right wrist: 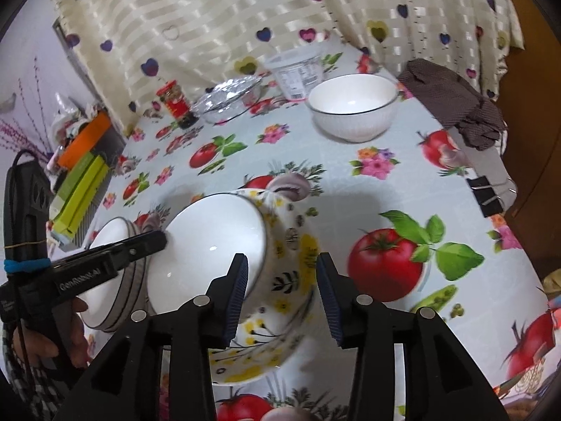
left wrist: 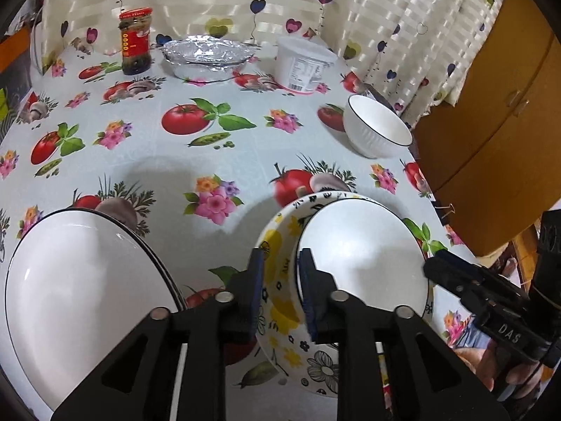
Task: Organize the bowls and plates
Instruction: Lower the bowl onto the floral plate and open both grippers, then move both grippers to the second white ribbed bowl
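**A:** Where have you got the bowls?

**B:** A white bowl with a dark rim (left wrist: 364, 256) sits nested inside the flowered bowl (left wrist: 280, 301), both on the table (left wrist: 157, 175) just in front of me. In my right wrist view the pair looks tipped toward the left.

**A:** And your left fingers?

**B:** My left gripper (left wrist: 280, 280) stands only a little open, its fingers (left wrist: 257, 280) straddling the near rims: one outside the flowered bowl's wall, the other inside the white bowl. A narrow gap shows between the pads and the walls, so I can't call it a firm pinch.

**A:** The right?

**B:** My right gripper (right wrist: 282, 291) is partly open. The flowered bowl's side lies between its fingers (right wrist: 236, 291), the left pad close to the white bowl's rim, the right pad clear of the wall. It has hold of nothing.

**A:** Anything else to sort?

**B:** A stack of white plates (left wrist: 80, 298) lies to the left of the bowls, apart from them. Another white bowl (left wrist: 377, 128) stands upright near the table's far right edge. Behind, against the curtain, are a red-lidded jar (left wrist: 136, 40), a foil-covered dish (left wrist: 208, 58) and a white tub (left wrist: 303, 65).
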Motion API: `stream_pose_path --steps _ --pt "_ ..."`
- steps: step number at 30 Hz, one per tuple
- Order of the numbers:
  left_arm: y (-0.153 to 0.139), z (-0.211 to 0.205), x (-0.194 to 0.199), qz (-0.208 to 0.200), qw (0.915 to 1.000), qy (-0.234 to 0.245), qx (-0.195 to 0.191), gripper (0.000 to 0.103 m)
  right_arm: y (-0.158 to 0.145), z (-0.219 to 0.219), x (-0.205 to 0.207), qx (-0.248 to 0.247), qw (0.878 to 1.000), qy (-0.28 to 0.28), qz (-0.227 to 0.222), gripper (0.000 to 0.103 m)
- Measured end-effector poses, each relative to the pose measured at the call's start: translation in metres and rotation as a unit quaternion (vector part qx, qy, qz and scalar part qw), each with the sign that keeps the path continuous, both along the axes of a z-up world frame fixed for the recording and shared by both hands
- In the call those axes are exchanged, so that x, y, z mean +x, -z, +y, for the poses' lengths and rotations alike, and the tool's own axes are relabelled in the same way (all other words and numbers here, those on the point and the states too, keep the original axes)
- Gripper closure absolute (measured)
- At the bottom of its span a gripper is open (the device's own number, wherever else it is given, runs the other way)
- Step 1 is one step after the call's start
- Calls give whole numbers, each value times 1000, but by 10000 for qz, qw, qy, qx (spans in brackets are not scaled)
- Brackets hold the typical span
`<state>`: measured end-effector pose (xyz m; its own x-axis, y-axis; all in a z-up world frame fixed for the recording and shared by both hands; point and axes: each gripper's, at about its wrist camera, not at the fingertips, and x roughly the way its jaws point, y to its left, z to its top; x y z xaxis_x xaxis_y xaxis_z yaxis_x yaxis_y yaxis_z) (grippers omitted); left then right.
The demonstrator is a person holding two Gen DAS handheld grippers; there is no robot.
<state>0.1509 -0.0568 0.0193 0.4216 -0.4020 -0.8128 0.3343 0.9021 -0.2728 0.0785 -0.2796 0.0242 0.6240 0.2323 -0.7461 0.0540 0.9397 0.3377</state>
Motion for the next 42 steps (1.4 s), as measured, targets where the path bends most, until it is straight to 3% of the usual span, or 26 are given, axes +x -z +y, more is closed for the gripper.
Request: stream_pose_path --steps 5,11,12,15,19,27,36,42 --pt "1 4 1 21 9999 -64 -128 78 2 -13 -10 -209 9995 226 10 60" --pt "2 3 2 30 9999 -96 -141 78 21 -13 -9 -95 9994 73 329 60" --pt "3 2 2 44 9999 -96 -128 78 25 -10 -8 -49 9993 6 373 62" --pt "4 1 3 61 9999 -91 -123 78 35 -2 -4 -149 9986 -118 486 83" --pt "6 -1 5 124 9998 -76 -100 78 33 3 -2 -235 9988 -223 376 91" --pt "8 -11 5 170 9998 55 -119 78 30 -5 2 -459 9982 -215 310 92" --pt "0 -23 8 163 9992 228 -284 78 31 -20 3 -215 9990 -172 357 92" --pt "-11 -37 19 89 9982 470 -365 78 13 -36 8 144 9997 -156 122 82"
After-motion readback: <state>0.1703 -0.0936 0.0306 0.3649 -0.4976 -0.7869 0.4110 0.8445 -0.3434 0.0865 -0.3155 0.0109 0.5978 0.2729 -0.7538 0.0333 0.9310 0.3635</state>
